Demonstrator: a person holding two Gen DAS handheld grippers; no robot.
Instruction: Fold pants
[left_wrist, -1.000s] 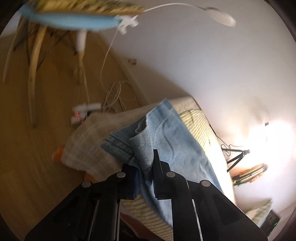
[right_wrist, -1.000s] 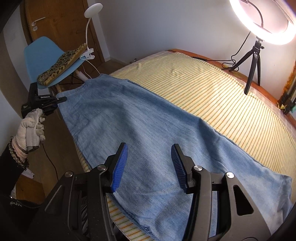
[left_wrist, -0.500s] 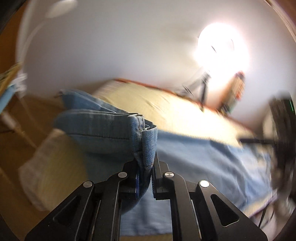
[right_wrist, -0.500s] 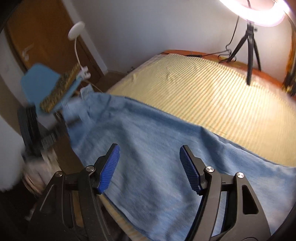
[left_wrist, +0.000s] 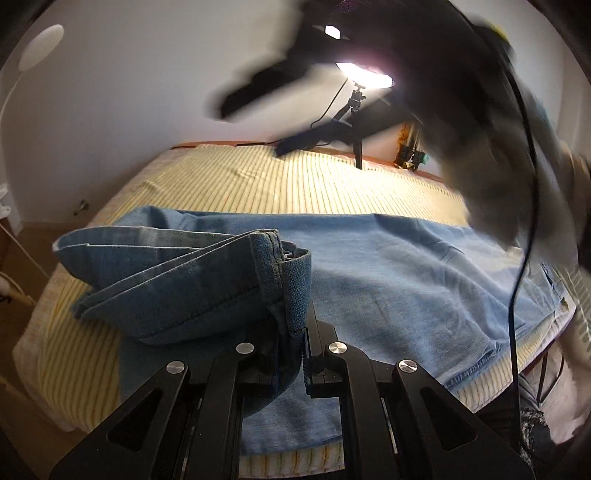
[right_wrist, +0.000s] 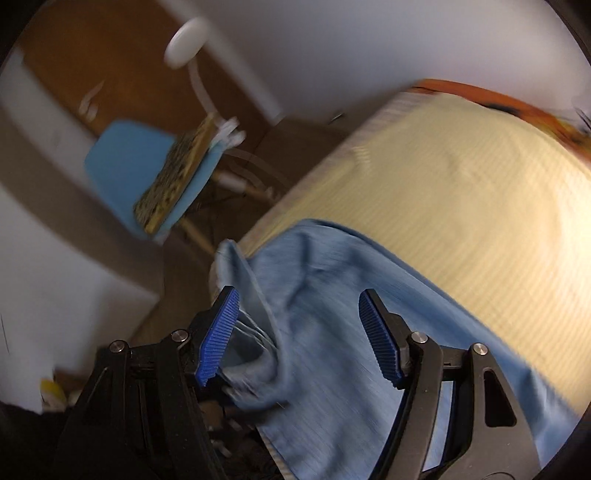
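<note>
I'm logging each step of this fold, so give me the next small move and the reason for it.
Probably carry the pinched hem further across the jeans toward the far end. The left gripper is shut on that doubled hem, lifted off the striped bed cover, while the right gripper hangs open above the denim, gripping nothing.

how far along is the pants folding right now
Early. Done: the jeans lie flat along the near edge of the striped bed. In hand: the left gripper is shut on the hem, lifted and doubled back over the leg. The right gripper hovers open over the denim; its jaws have just been opening. Left: lay the fold down, flatten it, fold again.
</note>
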